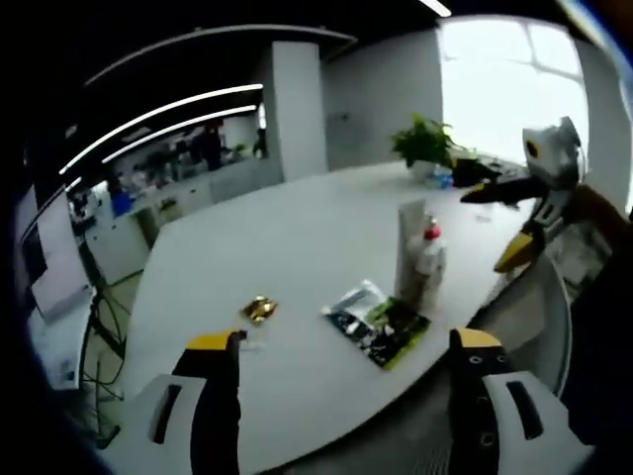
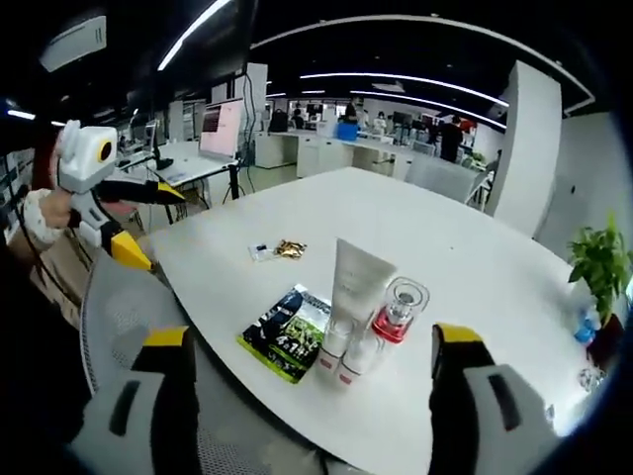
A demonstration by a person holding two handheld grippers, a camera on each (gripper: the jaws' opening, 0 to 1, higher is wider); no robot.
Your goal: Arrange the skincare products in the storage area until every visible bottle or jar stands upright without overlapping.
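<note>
products: cluster of skincare items near the table edge — tall white tube standing cap-down, clear bottle with red collar just beside it, small white bottles at the tube's base, touching or nearly so
left view: same cluster upright, close-packed; cannot tell if any overlap
flat items: dark green sachet lies flat beside the cluster; small gold packet well apart, mid-table
left gripper: jaws spread wide, nothing between them, off the table edge
right gripper: jaws spread wide, empty, aimed at the cluster
progress: bottles look upright already; spacing not confirmed, neither gripper touches anything
left to do: probably separate crowded bottles, check none lean
</note>
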